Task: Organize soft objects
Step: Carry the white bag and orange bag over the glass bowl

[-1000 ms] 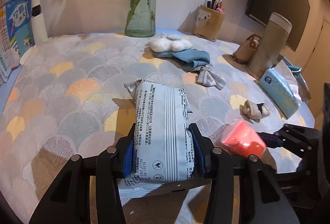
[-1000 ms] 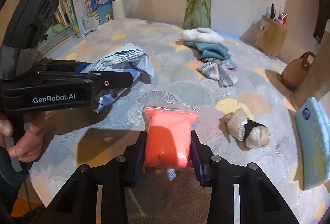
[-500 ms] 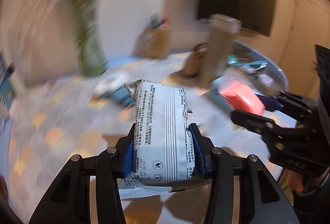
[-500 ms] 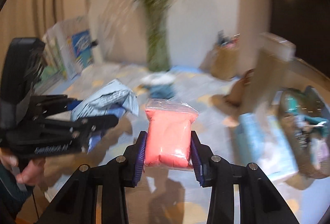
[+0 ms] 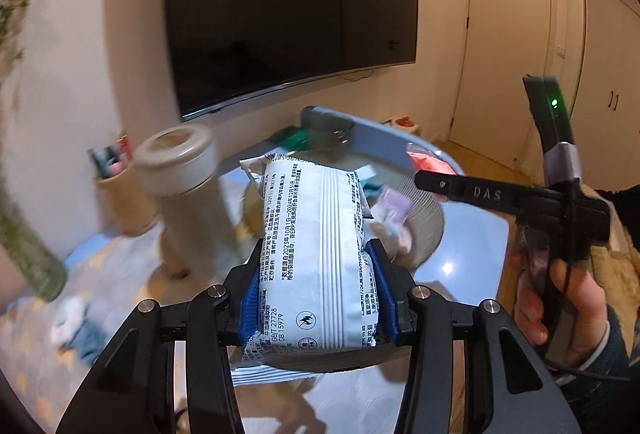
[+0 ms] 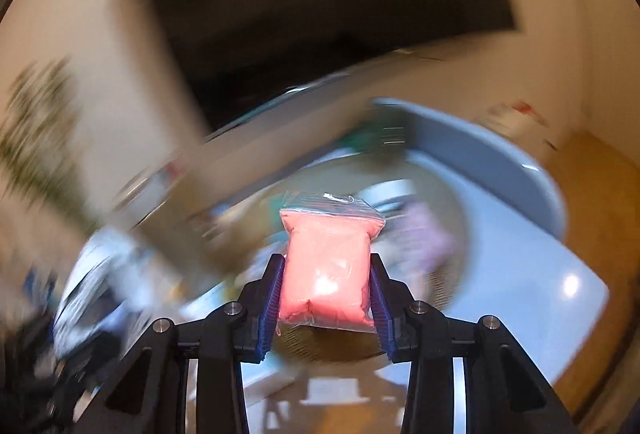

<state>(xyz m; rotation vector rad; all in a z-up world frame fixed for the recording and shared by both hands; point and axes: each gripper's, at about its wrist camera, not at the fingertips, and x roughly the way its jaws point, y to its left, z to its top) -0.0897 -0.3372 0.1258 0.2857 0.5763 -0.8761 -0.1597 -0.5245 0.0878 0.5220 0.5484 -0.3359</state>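
Left claw (image 5: 316, 298) clamped across middle of white printed plastic tissue pack (image 5: 314, 254): light, squashy, slick film. Right claw (image 6: 325, 298) pinching pink powder-filled clear zip bag (image 6: 326, 270): soft, shifting; mid-body hold suits both.

A white pack (image 5: 312, 254) printed with black text stands lengthwise at the lower centre of the left wrist view, pinched at both sides. A clear zip bag (image 6: 326, 266) of pink filling stands upright at the centre of the right wrist view, likewise pinched.
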